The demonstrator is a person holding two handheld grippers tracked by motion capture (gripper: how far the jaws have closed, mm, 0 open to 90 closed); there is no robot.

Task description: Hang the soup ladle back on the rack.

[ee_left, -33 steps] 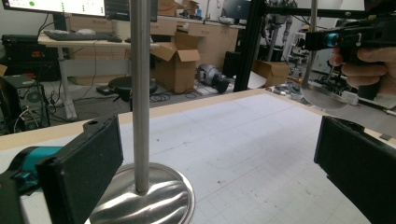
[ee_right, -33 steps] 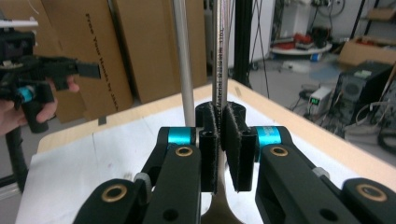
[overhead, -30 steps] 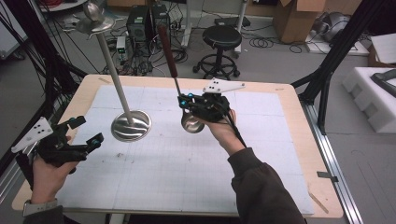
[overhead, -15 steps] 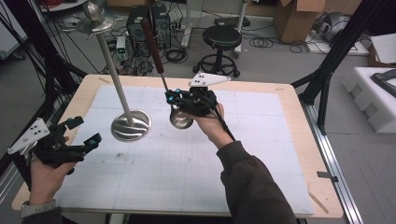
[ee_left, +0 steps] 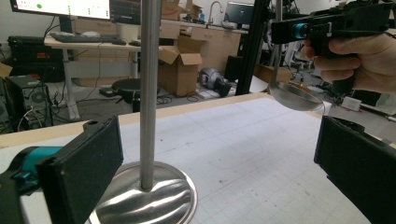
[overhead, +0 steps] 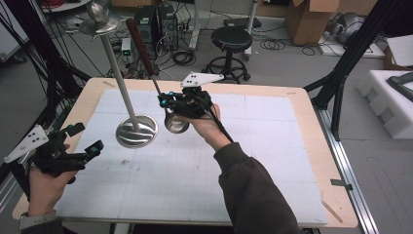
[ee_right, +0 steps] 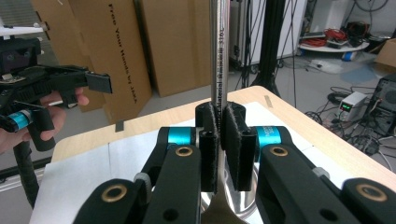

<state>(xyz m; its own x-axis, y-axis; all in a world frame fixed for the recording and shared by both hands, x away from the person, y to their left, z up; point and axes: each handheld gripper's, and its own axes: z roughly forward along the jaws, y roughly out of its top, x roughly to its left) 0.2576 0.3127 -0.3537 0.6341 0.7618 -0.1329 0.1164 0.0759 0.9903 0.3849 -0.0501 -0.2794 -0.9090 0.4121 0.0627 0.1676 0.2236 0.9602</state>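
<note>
**Ladle carried close to the stand's pole**

The left tongs (overhead: 73,146) are held wide open and empty at the worktop's (overhead: 272,146) left edge. Right of the stand (overhead: 136,130), the ladle (overhead: 176,123) is clamped by its shaft in the right tongs (ee_right: 219,140), bowl above the worktop; a knock against the pole could tip the stand.

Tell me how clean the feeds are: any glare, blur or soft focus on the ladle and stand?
High view: soft and low in detail, ladle bowl a bright blur. Left gripper view: sharp, mild glare on the stand base, near pads soft. Right gripper view: right claw crisp on the ladle stem, engraving readable.
</note>
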